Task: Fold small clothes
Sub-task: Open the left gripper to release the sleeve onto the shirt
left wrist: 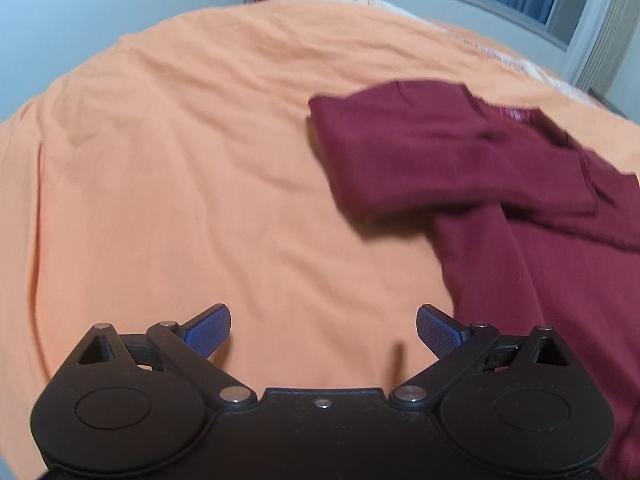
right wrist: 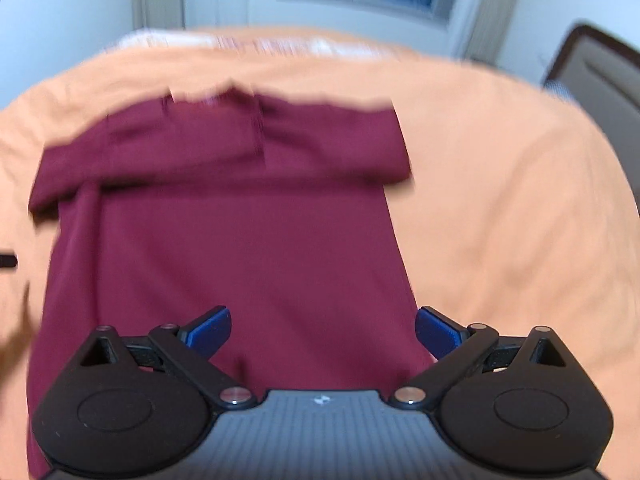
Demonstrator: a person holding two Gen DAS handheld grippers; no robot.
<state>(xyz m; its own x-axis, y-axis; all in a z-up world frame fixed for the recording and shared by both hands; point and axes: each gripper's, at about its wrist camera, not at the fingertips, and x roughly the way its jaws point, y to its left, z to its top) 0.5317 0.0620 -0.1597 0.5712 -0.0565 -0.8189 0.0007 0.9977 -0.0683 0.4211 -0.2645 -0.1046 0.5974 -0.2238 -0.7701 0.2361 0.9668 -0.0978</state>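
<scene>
Right wrist view: blurred maroon shirt (right wrist: 224, 240) (hem cut off).

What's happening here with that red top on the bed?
A person is folding a maroon top laid flat on an orange bedsheet, using two hand-held grippers. Its sleeves are already folded across the chest. The left gripper is open above bare sheet beside the top; the right gripper is open over its lower part. Neither holds anything.

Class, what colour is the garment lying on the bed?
Dark maroon garment, plain with no pattern, on an orange sheet; it shows best in the right wrist view.
</scene>
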